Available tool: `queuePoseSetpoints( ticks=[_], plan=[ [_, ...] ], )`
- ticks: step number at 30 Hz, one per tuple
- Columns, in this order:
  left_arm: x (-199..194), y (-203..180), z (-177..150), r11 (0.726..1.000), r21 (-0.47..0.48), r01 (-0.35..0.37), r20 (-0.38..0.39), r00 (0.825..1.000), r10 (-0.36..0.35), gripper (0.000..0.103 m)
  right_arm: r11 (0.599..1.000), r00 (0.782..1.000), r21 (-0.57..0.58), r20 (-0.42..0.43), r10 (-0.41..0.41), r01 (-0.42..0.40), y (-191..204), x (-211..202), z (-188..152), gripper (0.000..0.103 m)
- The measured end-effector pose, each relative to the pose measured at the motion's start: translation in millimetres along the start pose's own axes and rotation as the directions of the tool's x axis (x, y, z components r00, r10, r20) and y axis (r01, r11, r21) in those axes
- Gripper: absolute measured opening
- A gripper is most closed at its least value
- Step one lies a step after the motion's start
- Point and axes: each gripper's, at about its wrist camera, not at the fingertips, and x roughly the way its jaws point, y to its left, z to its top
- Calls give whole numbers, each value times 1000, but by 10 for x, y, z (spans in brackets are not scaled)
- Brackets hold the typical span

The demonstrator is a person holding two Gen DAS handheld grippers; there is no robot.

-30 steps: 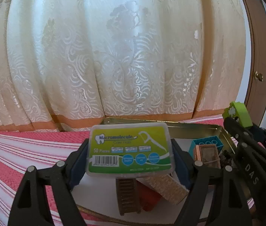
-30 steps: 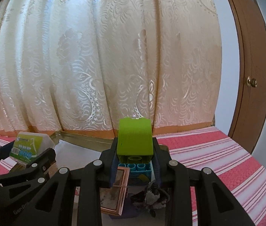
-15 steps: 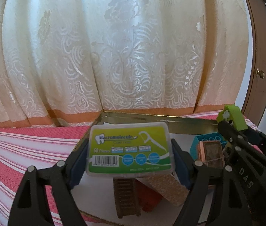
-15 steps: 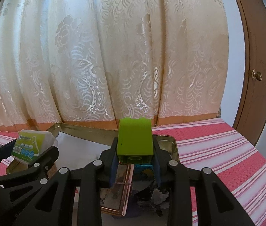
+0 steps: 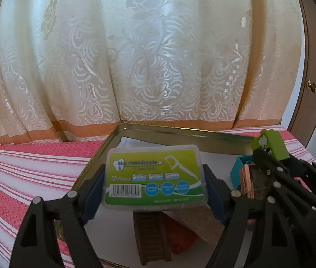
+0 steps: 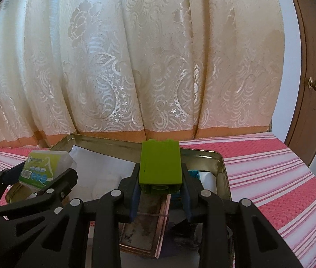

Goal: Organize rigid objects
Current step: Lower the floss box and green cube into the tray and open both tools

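Note:
My left gripper point(image 5: 155, 189) is shut on a clear floss pick box point(image 5: 155, 176) with a green label and holds it above the metal tray point(image 5: 180, 131). The box also shows in the right wrist view point(image 6: 44, 167). My right gripper point(image 6: 160, 192) is shut on a green toy brick point(image 6: 160, 165) and holds it above the tray's right part point(image 6: 222, 174). The brick also shows in the left wrist view point(image 5: 271, 145). Under it lie a copper-framed plate point(image 6: 144, 230) and a blue brick point(image 6: 193, 174).
In the tray lie a brown ridged piece point(image 5: 153, 236), a red block point(image 5: 180, 239) and a cork block point(image 5: 200, 223). A red striped cloth point(image 6: 269, 178) covers the table. A cream curtain point(image 6: 135, 55) hangs behind, a wooden door point(image 6: 314, 67) at right.
Both grippers have risen and drawn back a little with their loads, so more of the tray and the cloth shows below. Their grips are unchanged.

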Motion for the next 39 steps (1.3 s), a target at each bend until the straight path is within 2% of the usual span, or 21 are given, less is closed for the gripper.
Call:
queuePoseSetpoints(
  ticks=[15, 25, 29, 36, 39],
  plan=[
    [20, 13, -25, 999, 12, -30, -3, 1000, 30, 81, 1000, 999, -5, -45, -2, 2, 47, 16, -14, 34],
    [15, 31, -40, 998, 21, -60, 5, 998, 60, 81, 1000, 999, -5, -37, -4, 4, 74, 26, -17, 34],
    [90, 117, -48, 999, -16, -50, -61, 997, 49, 80, 1000, 999, -4, -45, 24, -24, 92, 43, -23, 34],
    [140, 186, -63, 997, -47, -62, -99, 993, 57, 81, 998, 994, 4, -79, 70, -70, 135, 91, -77, 35],
    [142, 206, -75, 994, -60, -93, -114, 990, 86, 89, 996, 991, 33, -94, 91, -88, 104, 111, -90, 37]
  ],
)
